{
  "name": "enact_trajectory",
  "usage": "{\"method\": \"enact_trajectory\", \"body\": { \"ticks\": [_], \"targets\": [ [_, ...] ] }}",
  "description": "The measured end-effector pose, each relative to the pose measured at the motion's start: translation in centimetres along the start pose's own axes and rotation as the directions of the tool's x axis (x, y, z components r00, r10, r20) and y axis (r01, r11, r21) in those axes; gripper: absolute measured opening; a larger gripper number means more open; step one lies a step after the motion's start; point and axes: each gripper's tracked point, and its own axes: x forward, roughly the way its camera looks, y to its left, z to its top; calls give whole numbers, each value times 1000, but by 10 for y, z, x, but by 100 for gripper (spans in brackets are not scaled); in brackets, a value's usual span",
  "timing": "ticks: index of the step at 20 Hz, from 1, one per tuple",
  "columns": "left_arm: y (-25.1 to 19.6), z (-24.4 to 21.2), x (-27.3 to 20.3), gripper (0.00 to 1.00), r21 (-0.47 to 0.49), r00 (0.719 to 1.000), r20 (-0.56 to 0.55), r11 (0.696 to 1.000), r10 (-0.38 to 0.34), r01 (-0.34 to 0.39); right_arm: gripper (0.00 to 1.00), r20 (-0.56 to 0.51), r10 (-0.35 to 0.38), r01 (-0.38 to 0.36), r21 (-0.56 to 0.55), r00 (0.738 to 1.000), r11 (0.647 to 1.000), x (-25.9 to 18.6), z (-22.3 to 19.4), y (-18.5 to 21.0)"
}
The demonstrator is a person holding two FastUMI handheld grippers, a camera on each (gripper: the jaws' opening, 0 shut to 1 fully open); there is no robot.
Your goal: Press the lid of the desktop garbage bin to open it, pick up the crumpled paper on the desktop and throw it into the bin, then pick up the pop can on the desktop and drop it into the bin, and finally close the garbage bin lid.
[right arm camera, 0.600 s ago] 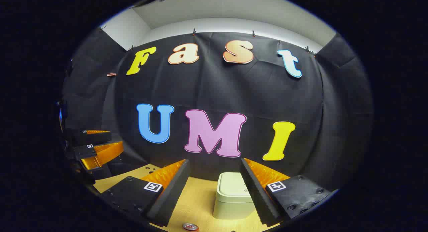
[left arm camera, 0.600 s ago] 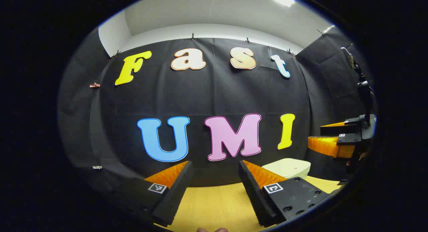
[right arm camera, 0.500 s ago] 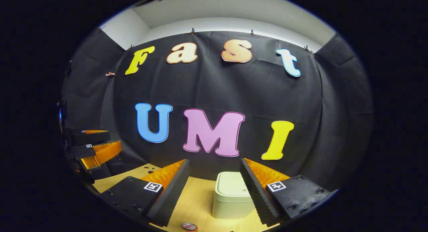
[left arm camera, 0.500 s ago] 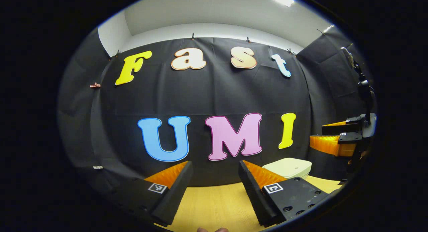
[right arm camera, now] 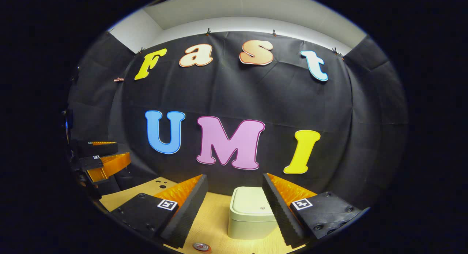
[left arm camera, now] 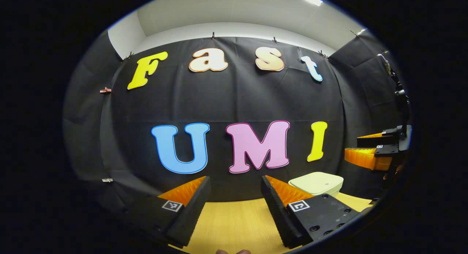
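2 grippers held wide open and empty above a pale wooden desktop [right arm camera: 215, 217], lid of the bin not yet pressed.

The right gripper [right arm camera: 234, 210] is seen lined up on the cream, rounded-square plastic garbage bin [right arm camera: 252, 219], standing near the black cloth wall with its lid [right arm camera: 252, 204] shut. The lid is judged stiff and smooth, best pressed down near its small front dot. The round metal top of a pop can [right arm camera: 200, 246], likely light and easily dented, is glimpsed at the right gripper view's lower edge. The left gripper [left arm camera: 234, 210] is shown over bare wood, the bin off to its right beneath the other gripper.
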Motion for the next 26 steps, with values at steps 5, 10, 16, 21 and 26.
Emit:
{"method": "enact_trajectory", "body": {
  "ticks": [5, 10, 16, 21, 26],
  "targets": [
    [-4, -1, 3, 90, 4, 1000, -10, 1000, 0, 0, 96, -6, 3, -3, 2, 1000, 1000, 4, 0, -1],
    [-6, -2, 5, 90, 6, 1000, -19, 1000, -1, 1, 77, -13, -21, 21, -24, 1000, 999, 9, 0, -8],
    [-5, -4, 8, 90, 0, 1000, -21, 1000, 6, -6, 5, -66, 40, -41, -13, 997, 999, 17, -5, -3],
    [-6, -5, 9, 89, -4, 1000, -18, 1000, 6, -6, 5, -356, 181, -207, -36, 917, 978, 36, -45, -3],
    [-6, -8, 10, 90, -13, 1000, -21, 1000, 2, -2, 5, -580, 241, -247, 71, 778, 966, 55, -71, -19]
  ]
}}
